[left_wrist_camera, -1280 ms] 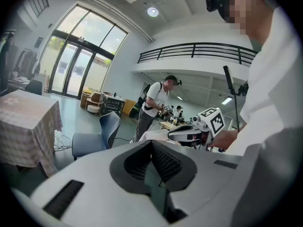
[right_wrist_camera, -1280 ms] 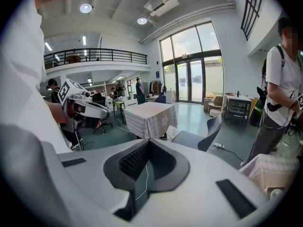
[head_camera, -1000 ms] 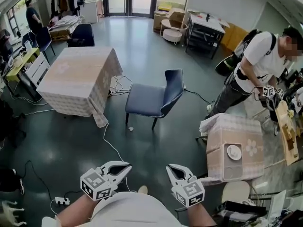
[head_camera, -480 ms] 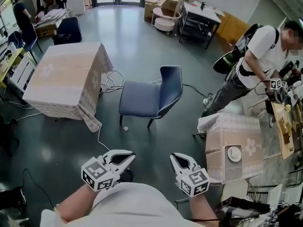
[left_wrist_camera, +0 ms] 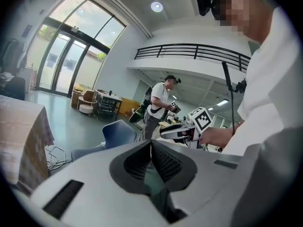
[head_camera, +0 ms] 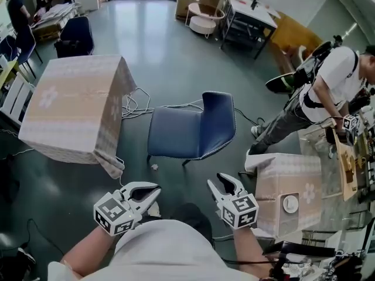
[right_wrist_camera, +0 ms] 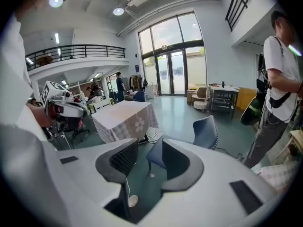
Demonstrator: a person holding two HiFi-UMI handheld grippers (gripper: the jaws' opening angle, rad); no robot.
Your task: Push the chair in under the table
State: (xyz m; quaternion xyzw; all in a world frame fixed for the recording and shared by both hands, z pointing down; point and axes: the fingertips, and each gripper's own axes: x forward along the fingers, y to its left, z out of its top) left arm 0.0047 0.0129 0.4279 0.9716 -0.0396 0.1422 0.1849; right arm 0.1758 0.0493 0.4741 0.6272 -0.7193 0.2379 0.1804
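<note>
Blue chair [head_camera: 190, 130] stands on the grey-green floor [head_camera: 176, 51], just to the right of the cloth-covered bench [head_camera: 70, 104] in the head view; seat faces the bench, backrest on the far side from it; a gap of bare floor lies between seat edge and hanging cloth, so the chair is not yet under the bench; white cables [head_camera: 137, 104] lie looped on the floor in that gap and run under the cloth corner. Left claw [head_camera: 153, 190] low in the head view, held out in front of the person's body, well apart from the chair and touching nothing; its own view shows the two jaws pressed together with nothing between them [left_wrist_camera: 151, 148], the chair [left_wrist_camera: 116, 134] beyond and the bench's cloth [left_wrist_camera: 23, 136] at the left edge. Right claw [head_camera: 220, 180] beside it, also well short of the chair; its jaws stand apart and are opening [right_wrist_camera: 144, 157], only floor between them, with the chair [right_wrist_camera: 206, 131] and the bench [right_wrist_camera: 125, 117] further off. To the right a second bench [head_camera: 290, 174] under a similar cloth carries a white plate [head_camera: 290, 204]; a person [head_camera: 334, 81] in a white shirt stands beyond it.
</note>
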